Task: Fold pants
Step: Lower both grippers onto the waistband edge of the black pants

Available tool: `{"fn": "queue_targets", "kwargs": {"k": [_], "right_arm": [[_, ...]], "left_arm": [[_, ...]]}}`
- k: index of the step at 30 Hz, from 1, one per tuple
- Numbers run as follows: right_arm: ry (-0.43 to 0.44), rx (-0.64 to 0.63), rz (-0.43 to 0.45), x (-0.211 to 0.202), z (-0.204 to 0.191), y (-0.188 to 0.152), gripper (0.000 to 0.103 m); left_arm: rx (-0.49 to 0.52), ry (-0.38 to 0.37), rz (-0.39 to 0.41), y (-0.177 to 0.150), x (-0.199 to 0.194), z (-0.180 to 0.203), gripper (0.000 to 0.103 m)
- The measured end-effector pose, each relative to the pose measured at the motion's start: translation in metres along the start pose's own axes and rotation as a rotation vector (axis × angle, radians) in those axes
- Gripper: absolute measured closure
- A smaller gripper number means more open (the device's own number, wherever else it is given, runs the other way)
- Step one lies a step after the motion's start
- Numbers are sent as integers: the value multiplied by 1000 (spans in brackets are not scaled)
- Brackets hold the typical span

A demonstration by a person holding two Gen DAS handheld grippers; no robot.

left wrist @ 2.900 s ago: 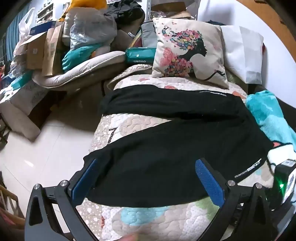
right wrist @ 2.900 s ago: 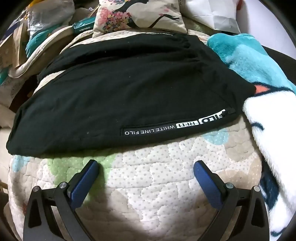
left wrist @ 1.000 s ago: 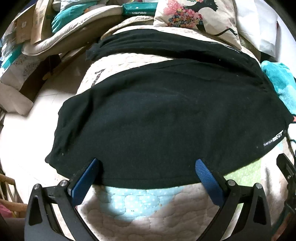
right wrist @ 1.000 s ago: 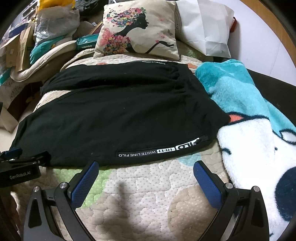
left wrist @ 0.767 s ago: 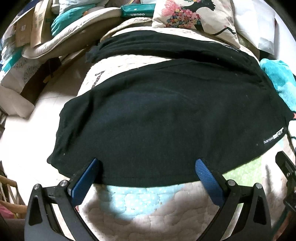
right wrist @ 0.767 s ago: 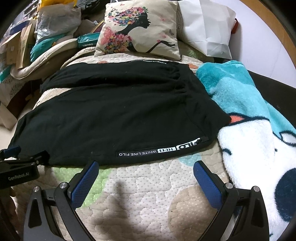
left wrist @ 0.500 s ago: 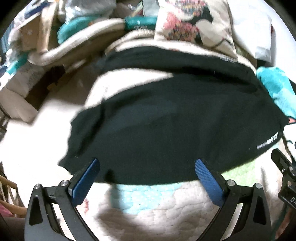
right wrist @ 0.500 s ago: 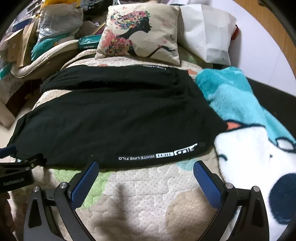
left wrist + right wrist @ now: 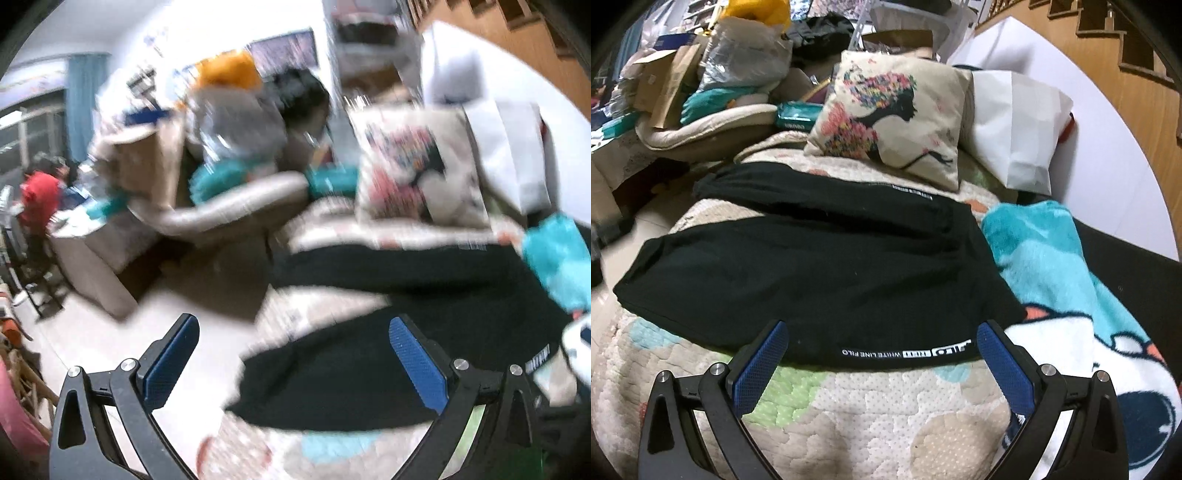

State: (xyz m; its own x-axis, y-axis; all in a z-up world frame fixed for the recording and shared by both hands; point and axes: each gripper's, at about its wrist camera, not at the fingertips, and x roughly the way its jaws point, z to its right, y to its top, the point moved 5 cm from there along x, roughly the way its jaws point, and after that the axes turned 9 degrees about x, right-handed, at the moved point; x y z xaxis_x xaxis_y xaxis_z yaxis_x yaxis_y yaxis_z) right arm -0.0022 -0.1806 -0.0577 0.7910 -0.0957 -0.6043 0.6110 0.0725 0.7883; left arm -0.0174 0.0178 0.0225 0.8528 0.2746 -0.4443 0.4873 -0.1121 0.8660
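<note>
pants point(image 9: 820, 273) | flat on quilt point(image 9: 871, 413) | long axis left-right | waistband right

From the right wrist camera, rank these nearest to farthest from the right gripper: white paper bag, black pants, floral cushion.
Seen from the right gripper:
1. Black pants, directly ahead, their lettered edge lying between the open fingers.
2. Floral cushion, beyond the pants, centre.
3. White paper bag, behind the cushion to its right, against the wall.

- black pants point(image 9: 820, 266) flat on quilt, legs spread in a V toward the left
- white logo strip along near edge, waist end at right
</note>
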Motion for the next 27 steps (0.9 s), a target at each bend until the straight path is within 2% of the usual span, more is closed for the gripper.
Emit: {"fn": "queue_targets", "kwargs": {"k": [3,7,9,17,24,27], "right_arm": [[7,11,40,-8,2,5,0],[11,40,134,-26,10,18,0],[30,32,152,-30,12,26,0],[6,-25,84,-13,17,59,0],[-48,16,-19,29,37,85,0],[-33,25,-90,53,43,98,0]], "left_arm": [[-13,27,78,27,-11,-11,0],[44,13,82,55,-3,-7,0],[72,9,90,66,2,0,0],[138,-53,130,92,22,29,0],[159,-103,86,97,64,48,0],[168,-115,60,94,85,52,0]]}}
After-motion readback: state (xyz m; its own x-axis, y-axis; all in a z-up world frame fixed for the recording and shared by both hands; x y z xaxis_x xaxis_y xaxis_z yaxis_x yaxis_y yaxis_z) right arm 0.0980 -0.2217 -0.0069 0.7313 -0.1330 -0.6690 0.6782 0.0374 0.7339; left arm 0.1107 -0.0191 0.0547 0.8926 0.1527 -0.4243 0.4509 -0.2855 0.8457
